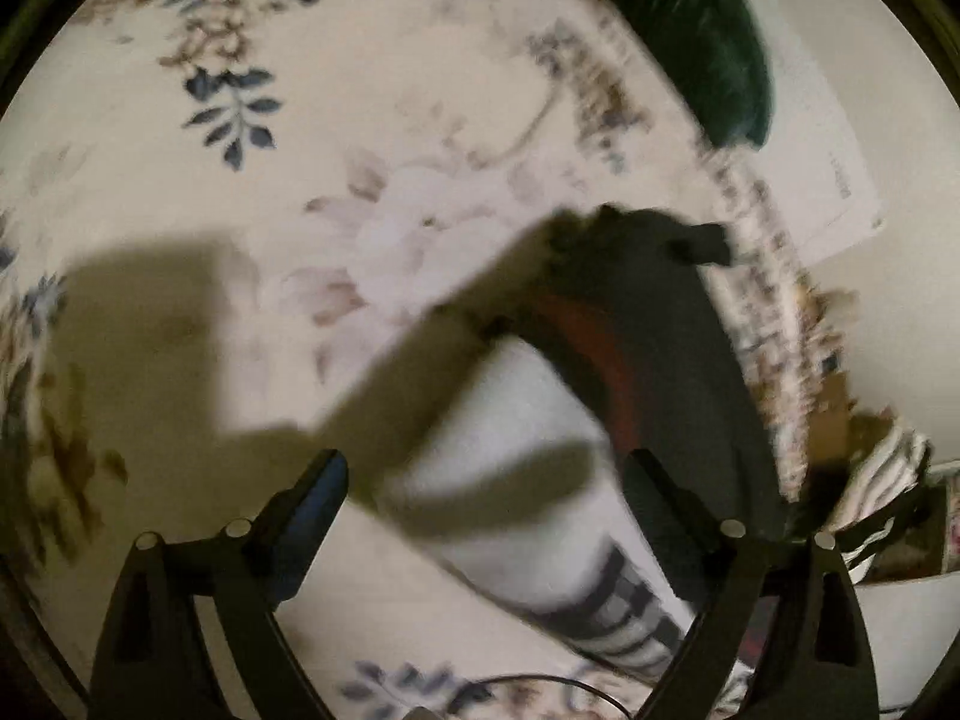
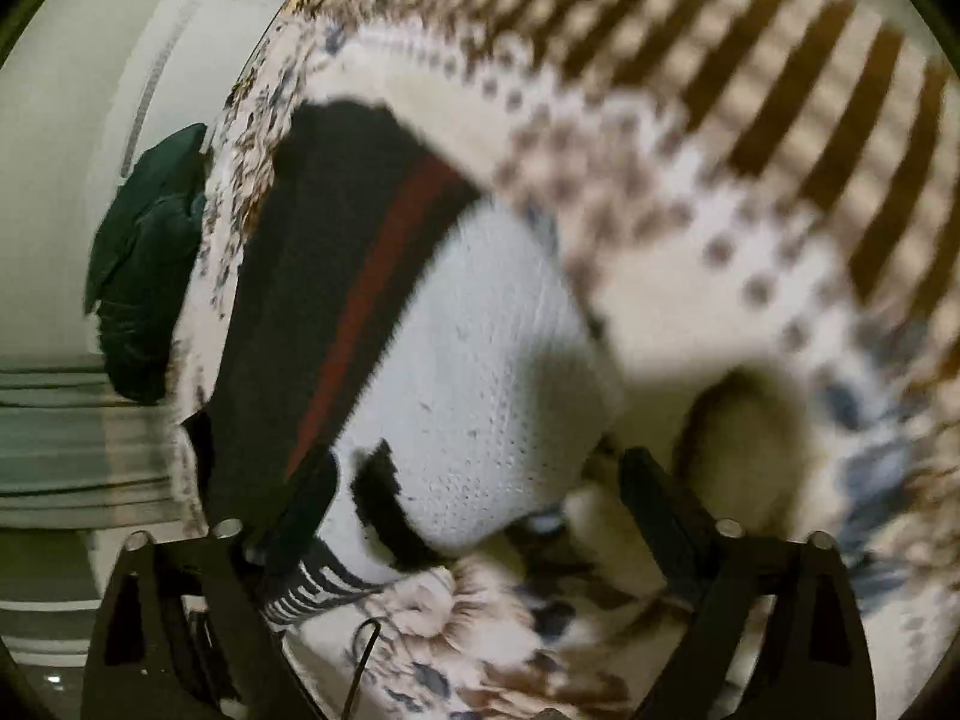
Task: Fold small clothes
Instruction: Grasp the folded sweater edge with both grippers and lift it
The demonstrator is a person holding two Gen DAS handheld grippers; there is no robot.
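Observation:
A small knitted garment [image 1: 540,420], white with a black band, a red stripe and a black-and-white ribbed hem, lies on the floral bedspread [image 1: 360,120]. My left gripper [image 1: 486,474] is open just above its white part, touching nothing. In the right wrist view the same garment [image 2: 480,372] fills the middle. My right gripper [image 2: 480,474] is open with the garment's white end lying between its fingers, close below the camera. Both views are blurred.
A dark green cloth bundle [image 1: 702,42] lies past the bedspread's far edge; it also shows in the right wrist view [image 2: 150,258]. A white sheet [image 1: 828,180] lies beside it. A thin cable [image 2: 360,660] crosses the bedspread near my right gripper.

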